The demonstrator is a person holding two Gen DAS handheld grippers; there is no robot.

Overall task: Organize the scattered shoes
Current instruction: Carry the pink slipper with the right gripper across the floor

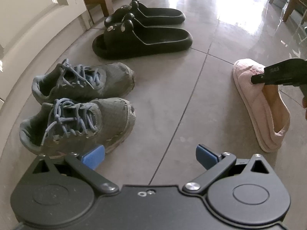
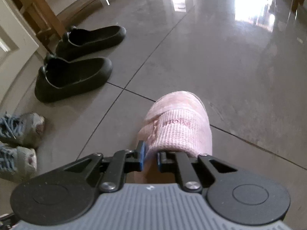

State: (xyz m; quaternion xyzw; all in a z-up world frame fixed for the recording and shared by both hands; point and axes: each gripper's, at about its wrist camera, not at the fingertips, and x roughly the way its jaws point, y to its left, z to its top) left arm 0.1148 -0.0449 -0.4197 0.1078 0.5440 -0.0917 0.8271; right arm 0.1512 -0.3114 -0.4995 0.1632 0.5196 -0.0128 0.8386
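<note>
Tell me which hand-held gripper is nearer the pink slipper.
Right. The right hand-held gripper is shut on the pink slipper at its upper's edge. The left hand-held gripper is open over bare floor, apart from it, beside the grey sneakers.

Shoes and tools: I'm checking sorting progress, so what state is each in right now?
Black slides: paired side by side by the wall.
Grey sneakers: paired side by side, laced.
Pink slipper: alone on the tiles, upper edge pinched.
Right tool: shut on pink slipper.
Left tool: open, empty.
</note>
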